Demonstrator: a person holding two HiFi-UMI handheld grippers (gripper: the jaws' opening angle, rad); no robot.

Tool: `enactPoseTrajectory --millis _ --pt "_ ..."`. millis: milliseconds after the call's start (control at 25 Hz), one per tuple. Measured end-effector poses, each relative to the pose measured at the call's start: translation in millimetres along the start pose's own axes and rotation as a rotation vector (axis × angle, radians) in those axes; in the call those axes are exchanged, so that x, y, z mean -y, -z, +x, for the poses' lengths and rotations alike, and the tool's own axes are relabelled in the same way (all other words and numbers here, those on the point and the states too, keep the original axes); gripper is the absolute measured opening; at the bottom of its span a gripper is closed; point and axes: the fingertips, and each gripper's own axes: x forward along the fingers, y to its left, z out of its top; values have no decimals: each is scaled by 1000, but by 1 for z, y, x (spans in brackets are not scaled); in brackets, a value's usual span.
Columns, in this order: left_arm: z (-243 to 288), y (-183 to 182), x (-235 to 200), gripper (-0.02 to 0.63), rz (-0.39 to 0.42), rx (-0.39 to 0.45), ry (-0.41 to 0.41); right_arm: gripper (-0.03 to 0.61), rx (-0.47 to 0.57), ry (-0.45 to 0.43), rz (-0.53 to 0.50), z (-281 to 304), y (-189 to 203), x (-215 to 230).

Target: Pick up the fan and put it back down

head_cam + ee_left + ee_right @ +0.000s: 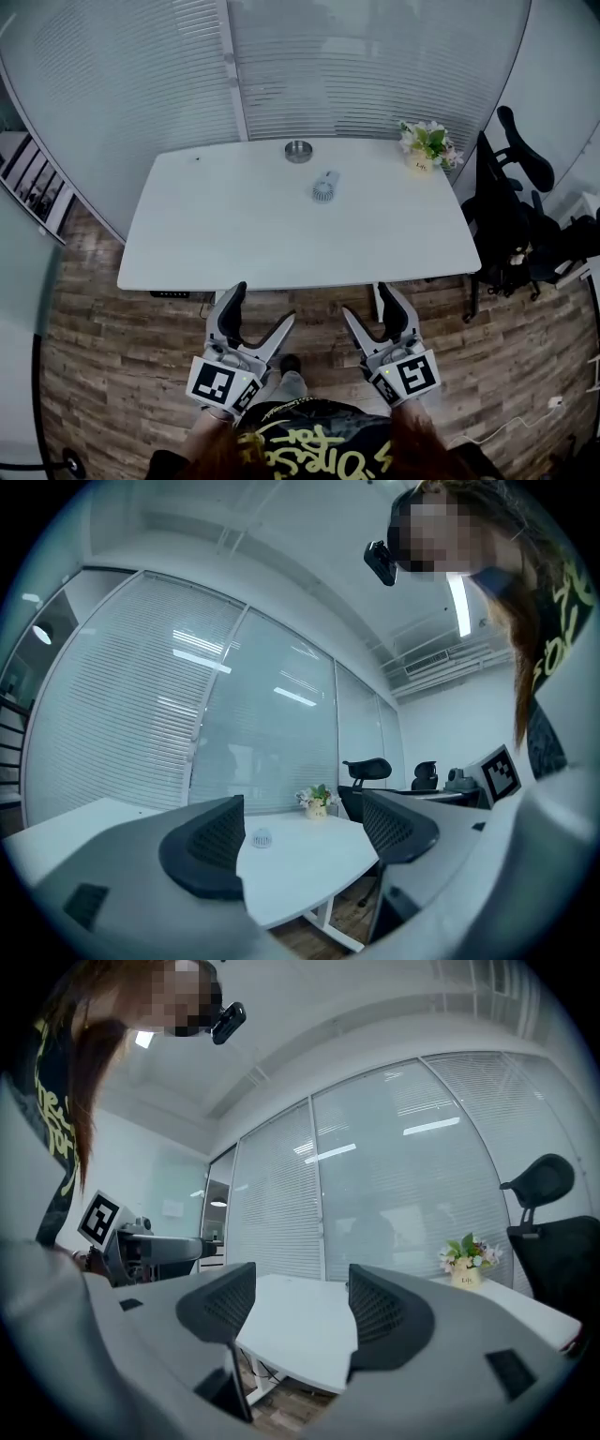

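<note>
A small white hand fan (324, 188) lies flat on the white table (234, 244), towards its far side near the middle; in the left gripper view the fan (262, 837) shows small between the jaws, far off. My left gripper (262, 307) is open over the floor just short of the table's near edge, with nothing between its jaws. My right gripper (368, 302) is open too, beside it at the near edge, also with nothing in it. Both point level at the table, and the fan is well beyond them.
A round metal ashtray (298, 151) sits at the table's far edge behind the fan. A small pot of flowers (427, 147) stands at the far right corner. Black office chairs (511, 216) crowd the right side. Frosted glass walls (375, 66) close the back.
</note>
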Motion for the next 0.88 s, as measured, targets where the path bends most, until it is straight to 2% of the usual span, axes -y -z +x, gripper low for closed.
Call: enactPoseTrajectory --millis 520,880 --pt "63 -9 -85 387 -11 -6 55 295 -6 46 -3 99 1 20" --pt "86 -4 -113 379 -23 -12 109 295 -17 76 -8 131 7 26"
